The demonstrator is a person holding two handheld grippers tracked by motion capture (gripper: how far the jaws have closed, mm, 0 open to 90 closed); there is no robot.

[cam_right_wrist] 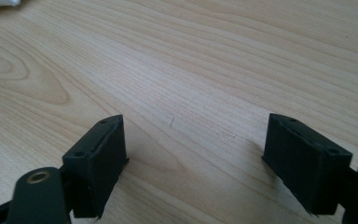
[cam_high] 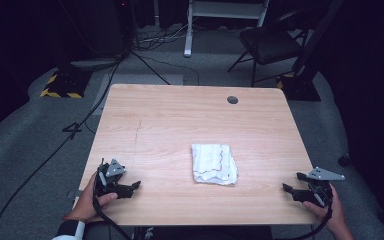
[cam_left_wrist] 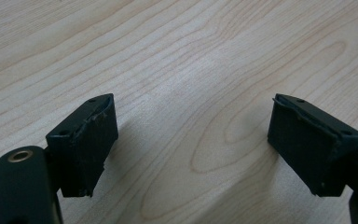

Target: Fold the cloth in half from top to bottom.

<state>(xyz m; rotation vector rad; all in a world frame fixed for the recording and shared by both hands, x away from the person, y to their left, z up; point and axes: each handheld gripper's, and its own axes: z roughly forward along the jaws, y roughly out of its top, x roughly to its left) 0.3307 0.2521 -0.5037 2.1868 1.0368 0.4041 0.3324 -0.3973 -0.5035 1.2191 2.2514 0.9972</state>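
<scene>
A folded white cloth (cam_high: 213,163) lies on the light wooden table (cam_high: 180,120), a little right of centre and toward the near side. My left gripper (cam_high: 136,186) rests low at the near left corner, held by a hand, pointing right toward the cloth. Its jaws stand wide apart over bare wood (cam_left_wrist: 191,135). My right gripper (cam_high: 286,189) sits at the near right edge and points left. It is open too, with nothing between its fingers (cam_right_wrist: 98,163). A sliver of the white cloth (cam_right_wrist: 0,2) shows at the top left of the right gripper view.
A round cable hole (cam_high: 232,100) is set in the table near the far right. Beyond the table stand a black folding chair (cam_high: 272,42), a white frame (cam_high: 225,15) and cables (cam_high: 80,125) across the grey floor.
</scene>
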